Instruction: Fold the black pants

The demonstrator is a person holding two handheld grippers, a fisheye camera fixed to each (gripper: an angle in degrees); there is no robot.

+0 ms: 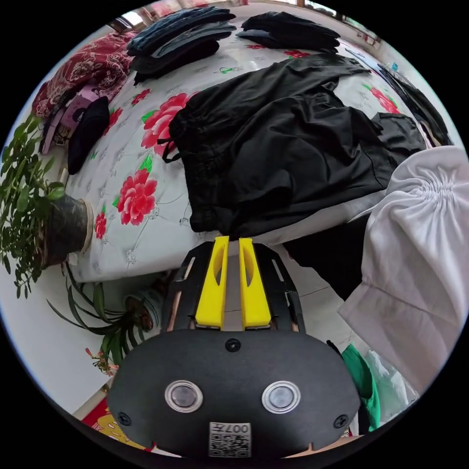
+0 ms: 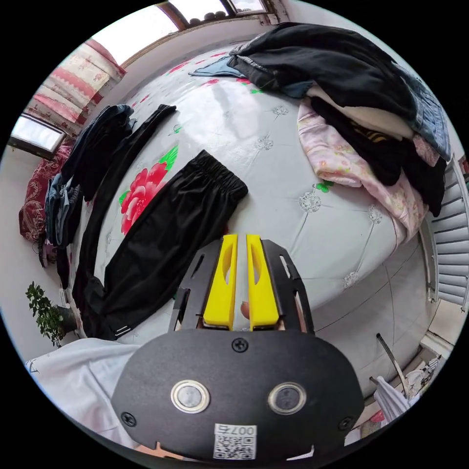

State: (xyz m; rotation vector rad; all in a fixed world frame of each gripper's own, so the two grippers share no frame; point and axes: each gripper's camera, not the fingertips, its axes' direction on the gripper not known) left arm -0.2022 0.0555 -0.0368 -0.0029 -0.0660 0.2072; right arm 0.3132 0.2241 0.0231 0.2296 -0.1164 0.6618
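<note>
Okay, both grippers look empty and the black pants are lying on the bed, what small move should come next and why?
Probably ease the left gripper forward and open it over the near edge of the black pants. Its jaws stand nearly together with nothing between them, right at that edge, and the pants lie rumpled on the flowered bed. The right gripper also holds nothing, its jaws close together above the bed.
</note>
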